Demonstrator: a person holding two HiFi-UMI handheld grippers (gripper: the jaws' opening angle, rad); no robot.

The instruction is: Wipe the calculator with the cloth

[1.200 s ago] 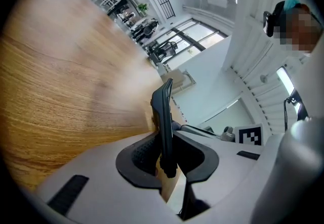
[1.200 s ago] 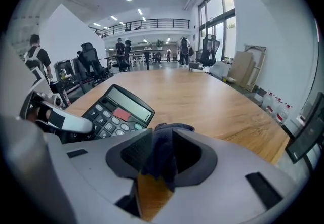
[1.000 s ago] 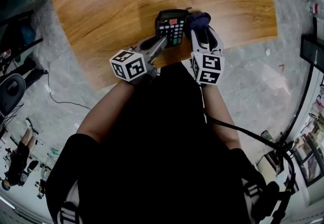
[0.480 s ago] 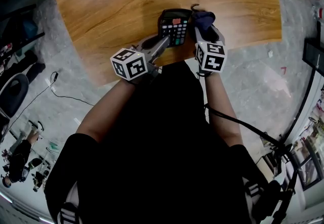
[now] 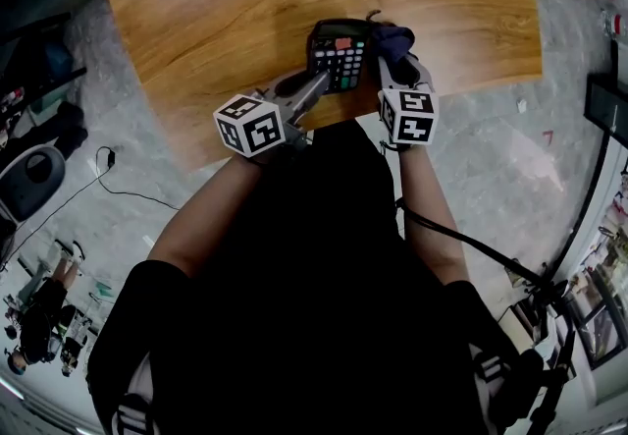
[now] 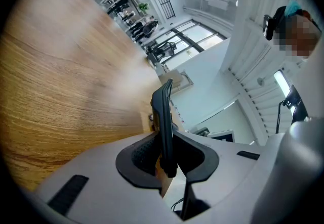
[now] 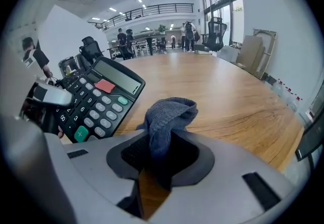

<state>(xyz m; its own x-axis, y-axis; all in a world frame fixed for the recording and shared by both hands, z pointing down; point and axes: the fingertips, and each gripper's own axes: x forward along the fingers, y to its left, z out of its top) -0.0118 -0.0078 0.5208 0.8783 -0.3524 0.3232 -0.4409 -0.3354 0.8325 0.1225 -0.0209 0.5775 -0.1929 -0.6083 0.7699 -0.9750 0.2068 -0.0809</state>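
Observation:
A black calculator (image 5: 339, 51) with a red key sits tilted near the front edge of the wooden table (image 5: 226, 11). My left gripper (image 5: 320, 81) is shut on its lower left edge. In the left gripper view the calculator (image 6: 163, 117) shows edge-on between the pads. A dark blue-grey cloth (image 5: 394, 38) lies bunched just right of the calculator. My right gripper (image 5: 396, 58) is down over it. In the right gripper view its jaws are closing on the cloth (image 7: 167, 117), which stands up between them, with the calculator (image 7: 98, 101) to the left.
The table's front edge runs just below both grippers, with grey floor beyond it. A black cable (image 5: 461, 242) trails from my right arm. Bare wood stretches behind and to both sides of the calculator.
My right gripper has sunk onto the cloth and its jaws have drawn in around it. The left gripper and the calculator have stayed put.

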